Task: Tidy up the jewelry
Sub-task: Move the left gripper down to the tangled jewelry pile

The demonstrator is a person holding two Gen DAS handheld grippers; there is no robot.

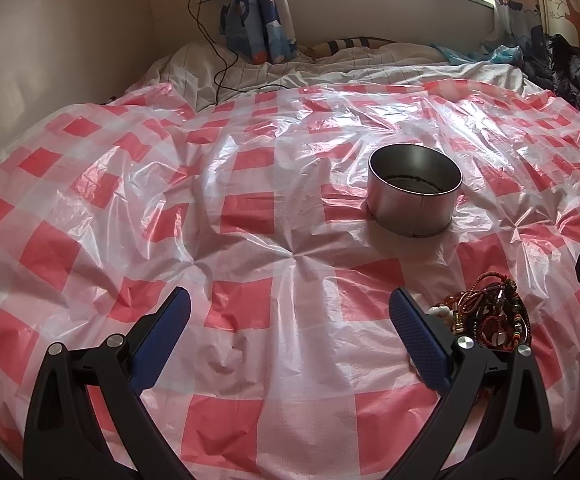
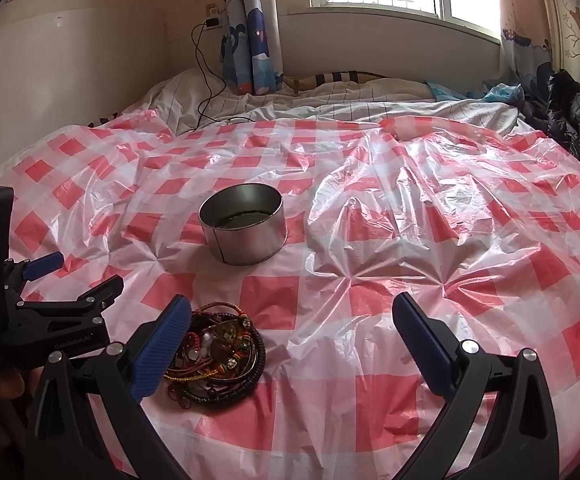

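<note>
**Both grippers wide, jewelry pile not yet picked up**

Nearest to you, the left gripper point(image 1: 290, 316) hangs over the checked plastic sheet point(image 1: 250, 208) with its jaws spread wide and nothing between them. The right gripper point(image 2: 291, 322) is likewise wide and holds nothing. The pile of bracelets point(image 2: 216, 354) lies on the sheet between the two tools: just beside the left finger of the right gripper in the right wrist view, and just outside the right finger of the left gripper in the left wrist view point(image 1: 485, 316). It is a tangle of cords, beads and dark bangles; separate pieces are hard to tell apart.

Farther off, well apart from the pile, stands the round metal tin point(image 2: 244, 228), upright and open, with something dark at its bottom. Beyond it lie rumpled bedding and the window wall.

Judged from this layout, you are at the approach step, before the first pick. The next move calls for centring one gripper over a single strand, closing on it cleanly, then carrying it to the tin.
</note>
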